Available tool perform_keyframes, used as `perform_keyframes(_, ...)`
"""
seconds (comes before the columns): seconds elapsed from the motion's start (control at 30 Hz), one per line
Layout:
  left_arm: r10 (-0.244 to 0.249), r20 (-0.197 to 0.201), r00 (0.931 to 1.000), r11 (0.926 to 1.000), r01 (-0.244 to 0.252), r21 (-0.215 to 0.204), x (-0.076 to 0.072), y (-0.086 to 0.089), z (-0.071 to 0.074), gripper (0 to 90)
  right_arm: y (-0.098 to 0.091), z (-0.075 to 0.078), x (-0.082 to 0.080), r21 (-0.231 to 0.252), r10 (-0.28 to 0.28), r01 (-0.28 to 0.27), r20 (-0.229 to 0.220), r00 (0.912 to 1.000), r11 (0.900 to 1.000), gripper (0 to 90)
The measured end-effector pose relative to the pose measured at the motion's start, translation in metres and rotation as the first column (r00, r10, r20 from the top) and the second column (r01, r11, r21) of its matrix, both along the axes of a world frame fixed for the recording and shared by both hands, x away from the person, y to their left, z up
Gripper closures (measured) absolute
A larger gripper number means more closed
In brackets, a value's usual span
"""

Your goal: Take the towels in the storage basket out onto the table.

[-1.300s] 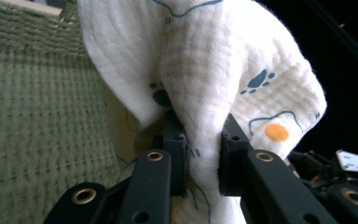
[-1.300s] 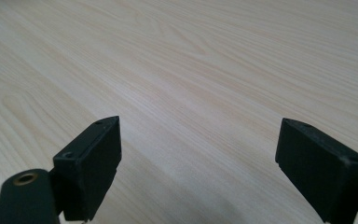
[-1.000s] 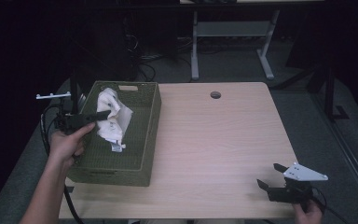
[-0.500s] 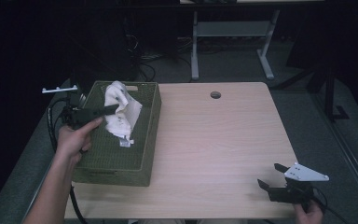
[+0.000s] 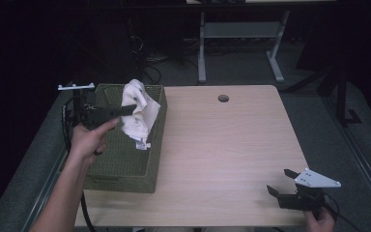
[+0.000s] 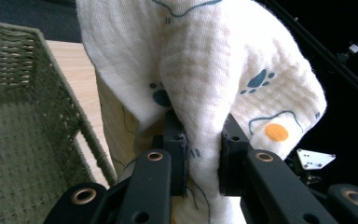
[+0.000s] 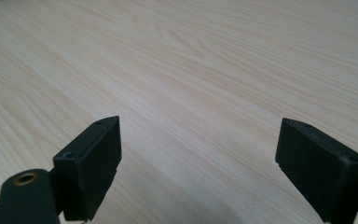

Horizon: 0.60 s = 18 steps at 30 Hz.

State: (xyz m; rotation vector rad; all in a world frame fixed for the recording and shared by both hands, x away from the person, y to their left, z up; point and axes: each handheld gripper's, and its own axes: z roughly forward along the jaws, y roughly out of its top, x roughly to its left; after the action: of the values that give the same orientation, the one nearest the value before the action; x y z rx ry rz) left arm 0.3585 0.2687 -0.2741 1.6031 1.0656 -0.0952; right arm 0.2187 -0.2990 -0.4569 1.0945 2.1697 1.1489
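With our left hand-held gripper (image 5: 128,109) clamped on the cream printed muslin cloth (image 5: 137,115), we hold it above the far end of the green woven basket (image 5: 125,159) at the worktop's (image 5: 232,145) left, unplaced, while our right hand-held gripper (image 5: 282,181) gapes empty near right.

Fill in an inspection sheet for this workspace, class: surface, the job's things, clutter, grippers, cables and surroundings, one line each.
Surface: light wooden table, with a round hole near its far edge.
Job's things: white printed cloth lifted over the green woven basket; its lower end hangs at the basket's right wall.
Clutter: nothing seen.
Grippers: left gripper shut on the cloth; right gripper open, low over bare table at the near right corner.
Cables: black cable trails from the left gripper; more lie on the floor behind.
Surroundings: dark room, grey floor, white desk frame beyond the table.
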Motion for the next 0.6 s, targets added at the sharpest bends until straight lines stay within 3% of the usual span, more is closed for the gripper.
perform_keyframes(0.6,-0.062,0.03,0.9977,0.998,0.061,0.014,0.003,-0.031,0.012,77.3,0.0,0.0,0.001,0.008,-0.004,0.004,0.002,1.0,1.0,14.0)
